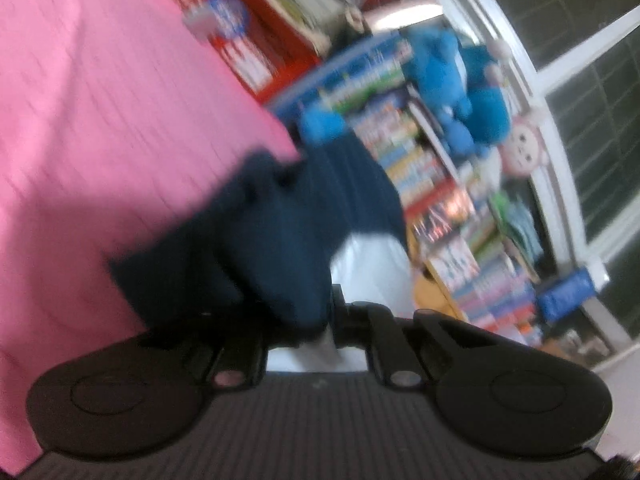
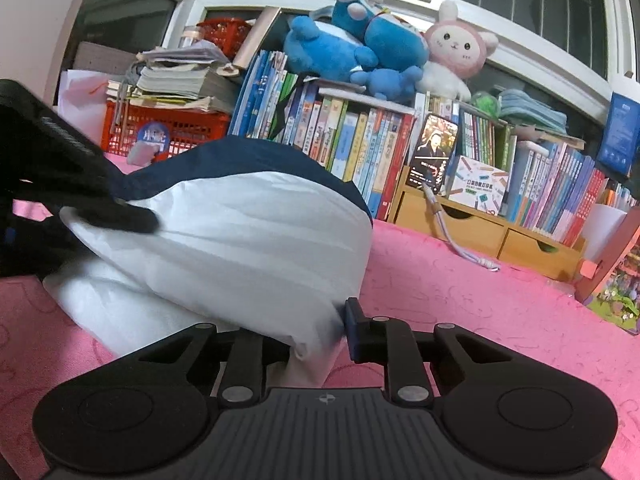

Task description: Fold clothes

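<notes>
Right tongs (image 2: 316, 336), left tongs (image 1: 308, 320) pinching garment (image 2: 240, 232) edges.

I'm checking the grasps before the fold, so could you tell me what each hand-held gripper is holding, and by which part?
Both hold the white and navy garment: the right hand-held gripper pinches its white near edge, the left hand-held gripper its navy part.

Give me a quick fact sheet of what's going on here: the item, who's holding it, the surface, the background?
item: navy-and-white garment, lifted and bunched
left hand-held gripper: shut on the garment's navy part
right hand-held gripper: shut on the garment's white edge
surface: pink tablecloth
background: bookshelf full of books, blue plush toys and a pink rabbit plush on top
view quality: left view blurred
</notes>
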Demonstrator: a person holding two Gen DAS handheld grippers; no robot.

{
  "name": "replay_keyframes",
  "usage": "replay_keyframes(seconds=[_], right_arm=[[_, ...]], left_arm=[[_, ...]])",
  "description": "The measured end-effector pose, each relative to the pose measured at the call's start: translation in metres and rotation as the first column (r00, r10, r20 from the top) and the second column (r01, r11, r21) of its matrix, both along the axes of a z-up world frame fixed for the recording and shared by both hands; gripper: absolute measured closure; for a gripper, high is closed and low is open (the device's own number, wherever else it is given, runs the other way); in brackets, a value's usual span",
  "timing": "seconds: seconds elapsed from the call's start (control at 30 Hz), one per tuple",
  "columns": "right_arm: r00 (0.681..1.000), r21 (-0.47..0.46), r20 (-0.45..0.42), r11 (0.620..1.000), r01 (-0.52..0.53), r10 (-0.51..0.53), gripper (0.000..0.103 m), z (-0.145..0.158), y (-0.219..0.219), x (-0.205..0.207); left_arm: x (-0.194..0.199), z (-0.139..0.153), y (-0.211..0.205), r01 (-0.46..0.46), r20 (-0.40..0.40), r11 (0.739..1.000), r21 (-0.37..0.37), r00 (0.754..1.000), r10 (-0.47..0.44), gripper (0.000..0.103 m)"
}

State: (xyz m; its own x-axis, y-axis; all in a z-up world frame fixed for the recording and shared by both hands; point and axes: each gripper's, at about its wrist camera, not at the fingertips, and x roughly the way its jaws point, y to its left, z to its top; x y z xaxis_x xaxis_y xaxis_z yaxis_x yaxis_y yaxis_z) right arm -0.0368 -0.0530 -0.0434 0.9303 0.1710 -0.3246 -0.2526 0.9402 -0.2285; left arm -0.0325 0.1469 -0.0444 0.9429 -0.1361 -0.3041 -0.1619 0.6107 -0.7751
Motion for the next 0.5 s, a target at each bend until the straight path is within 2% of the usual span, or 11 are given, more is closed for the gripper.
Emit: replay_keyframes(seconds=[0.1, 0.2, 0.23, 0.27, 0.3, 0.33, 0.43, 0.5], right_arm=[[1.0, -0.018, 0.016, 1.0, -0.006, 0.006, 0.082, -0.001, 0.002, -0.003], [0.999, -0.037, 0.03, 0.999, -0.009, 0.01, 0.082, -0.002, 0.006, -0.005], [0.999, -0.042, 0.034, 0.999, -0.007, 0.009, 0.082, -0.002, 0.007, -0.005], [0.999, -0.047, 0.038, 0.999, -0.005, 0.007, 0.084, -0.002, 0.007, -0.006], [0.999, -0.039, 0.037, 0.999, 0.014, -0.013, 0.086, -0.002, 0.006, -0.005], [1.0, -0.021, 0.026, 1.0, 0.016, -0.015, 0.086, -0.001, 0.003, -0.004], [1.0, 0.007, 0.009, 1.0, 0.019, -0.019, 0.086, -0.001, -0.001, -0.002], [1.0, -0.01, 0.022, 1.0, 0.019, -0.018, 0.086, -0.001, 0.002, -0.004]], left_arm=[[-0.012, 0.008, 0.011, -0.097, 0.001, 0.988, 0.122, 0.995, 0.097, 0.092], [-0.018, 0.009, 0.023, -0.153, -0.012, 0.976, 0.154, 0.988, 0.156, 0.092], [-0.023, 0.01, 0.026, -0.212, -0.022, 0.958, 0.194, 0.975, 0.221, 0.103], [-0.028, 0.011, 0.031, -0.291, -0.039, 0.924, 0.249, 0.95, 0.309, 0.103], [-0.033, 0.011, 0.039, -0.33, -0.047, 0.907, 0.261, 0.935, 0.353, 0.103], [-0.04, 0.009, 0.05, -0.343, -0.047, 0.909, 0.236, 0.931, 0.363, 0.103], [-0.061, 0.01, 0.066, -0.277, -0.004, 0.949, 0.149, 0.96, 0.281, 0.102], [-0.067, 0.016, 0.061, -0.162, 0.039, 0.98, 0.116, 0.987, 0.159, 0.092]])
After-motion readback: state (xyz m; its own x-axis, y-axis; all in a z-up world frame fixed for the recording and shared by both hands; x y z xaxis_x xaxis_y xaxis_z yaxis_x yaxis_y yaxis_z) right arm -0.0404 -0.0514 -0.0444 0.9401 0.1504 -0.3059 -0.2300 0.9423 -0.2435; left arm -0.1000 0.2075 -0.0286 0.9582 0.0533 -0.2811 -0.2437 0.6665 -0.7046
